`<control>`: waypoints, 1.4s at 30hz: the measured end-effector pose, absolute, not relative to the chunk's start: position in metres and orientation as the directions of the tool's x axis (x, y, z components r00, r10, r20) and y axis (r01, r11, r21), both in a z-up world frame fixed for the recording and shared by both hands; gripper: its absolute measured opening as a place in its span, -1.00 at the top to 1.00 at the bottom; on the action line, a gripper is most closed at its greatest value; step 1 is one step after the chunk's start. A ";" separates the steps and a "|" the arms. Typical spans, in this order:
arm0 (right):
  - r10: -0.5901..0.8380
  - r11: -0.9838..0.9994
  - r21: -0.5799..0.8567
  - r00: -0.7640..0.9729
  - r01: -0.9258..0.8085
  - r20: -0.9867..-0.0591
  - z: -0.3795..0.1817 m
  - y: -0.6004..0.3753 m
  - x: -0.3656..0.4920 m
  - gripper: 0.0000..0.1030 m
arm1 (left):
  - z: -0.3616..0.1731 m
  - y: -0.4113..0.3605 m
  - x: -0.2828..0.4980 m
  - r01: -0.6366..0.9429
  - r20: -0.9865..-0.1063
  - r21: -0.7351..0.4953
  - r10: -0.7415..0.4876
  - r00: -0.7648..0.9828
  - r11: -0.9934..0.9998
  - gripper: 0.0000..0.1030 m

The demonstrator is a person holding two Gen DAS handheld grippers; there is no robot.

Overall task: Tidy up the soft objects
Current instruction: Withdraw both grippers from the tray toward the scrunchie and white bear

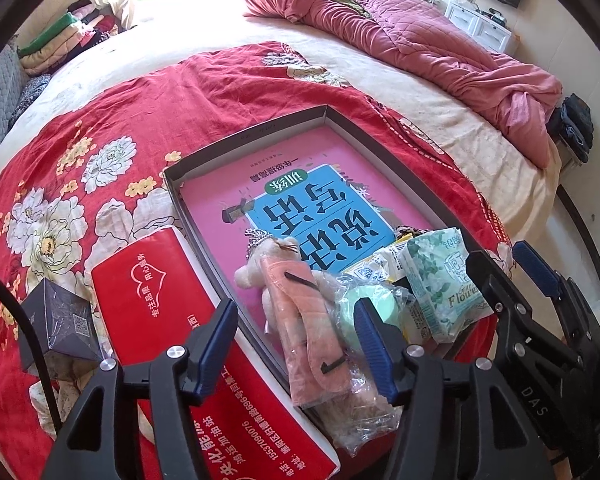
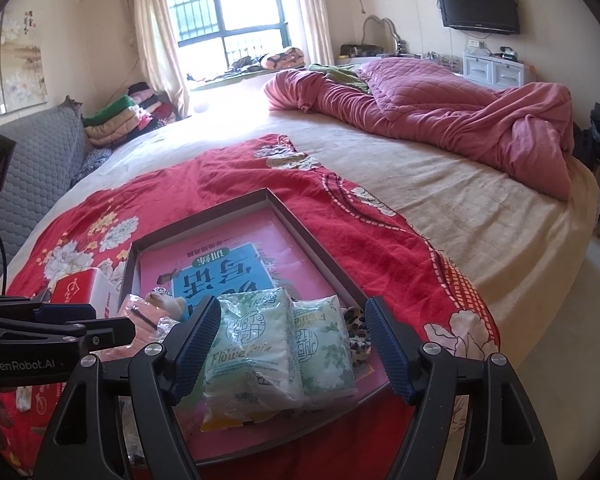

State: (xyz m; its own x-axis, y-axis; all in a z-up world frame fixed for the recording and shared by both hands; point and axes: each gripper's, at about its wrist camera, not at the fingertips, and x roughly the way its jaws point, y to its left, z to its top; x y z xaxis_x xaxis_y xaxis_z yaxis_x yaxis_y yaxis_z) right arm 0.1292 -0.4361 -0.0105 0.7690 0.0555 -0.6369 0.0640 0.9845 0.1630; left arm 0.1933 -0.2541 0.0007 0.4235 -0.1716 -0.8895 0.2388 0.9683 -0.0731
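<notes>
A pink plush bear [image 1: 296,304] lies across the near rim of the grey tray [image 1: 244,136], between the fingers of my left gripper [image 1: 296,344]. That gripper is open and its pads stand clear of the bear. Two green flower-print tissue packs [image 2: 256,352] rest in the tray's near corner on the pink book [image 2: 268,236]. My right gripper [image 2: 292,344] hangs open over them with the packs between its fingers. A bagged green round thing [image 1: 364,306] lies beside the bear.
A red tissue box [image 1: 148,304] and a dark small box [image 1: 60,320] sit left of the tray on the red floral blanket [image 1: 100,128]. A leopard-print item [image 2: 356,332] is by the packs. A pink quilt [image 2: 460,120] is heaped far right on the bed.
</notes>
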 end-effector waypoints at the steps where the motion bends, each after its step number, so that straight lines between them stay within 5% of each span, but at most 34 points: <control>1: 0.053 0.984 0.162 0.769 0.067 -0.637 -0.010 -0.436 0.129 -0.48 | 0.003 -0.254 0.192 0.239 -0.888 -0.070 -0.169 0.427 0.969 -0.27; 23: 0.006 0.993 0.098 0.828 0.059 -0.560 0.034 -0.410 0.107 -0.49 | 0.047 -0.204 0.157 0.183 -0.839 -0.053 -0.143 0.524 0.982 -0.54; 42: 0.158 0.980 -0.033 0.871 -0.195 -0.465 0.095 -0.302 0.068 -0.51 | 0.081 -0.116 0.107 0.055 -0.802 -0.032 -0.059 0.595 0.998 -0.57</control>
